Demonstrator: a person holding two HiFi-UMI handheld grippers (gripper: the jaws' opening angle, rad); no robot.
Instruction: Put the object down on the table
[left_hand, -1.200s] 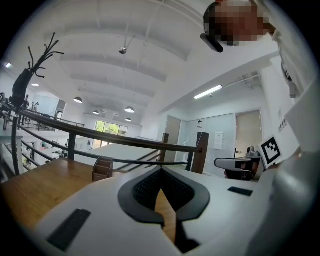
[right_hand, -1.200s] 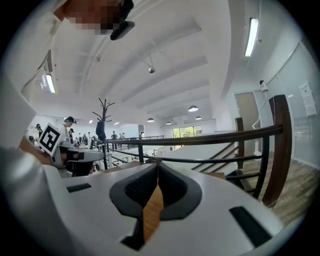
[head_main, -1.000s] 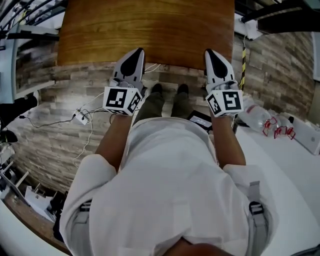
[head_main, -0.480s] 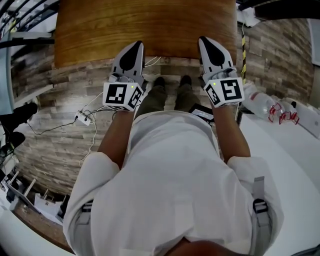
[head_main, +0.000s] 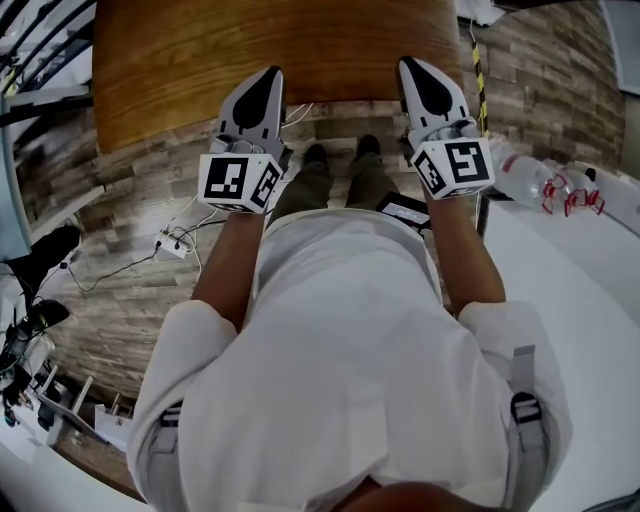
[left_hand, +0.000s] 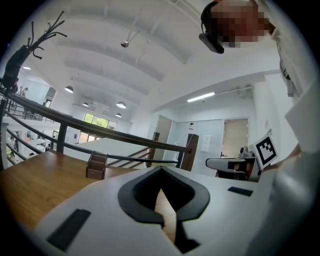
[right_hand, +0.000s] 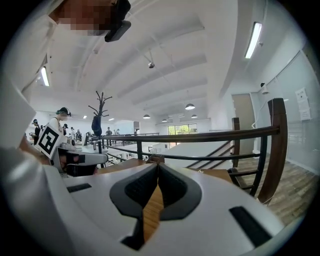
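A small brown block (left_hand: 96, 166) stands on the wooden table (head_main: 270, 50), left of centre in the left gripper view. The left gripper (head_main: 268, 78) and right gripper (head_main: 410, 70), jaws clenched and empty, hover at the table's near edge, upper frame.

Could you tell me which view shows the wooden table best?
The head view: the table is seen broadly from above. The left gripper view skims its top; the right gripper view shows only slivers.
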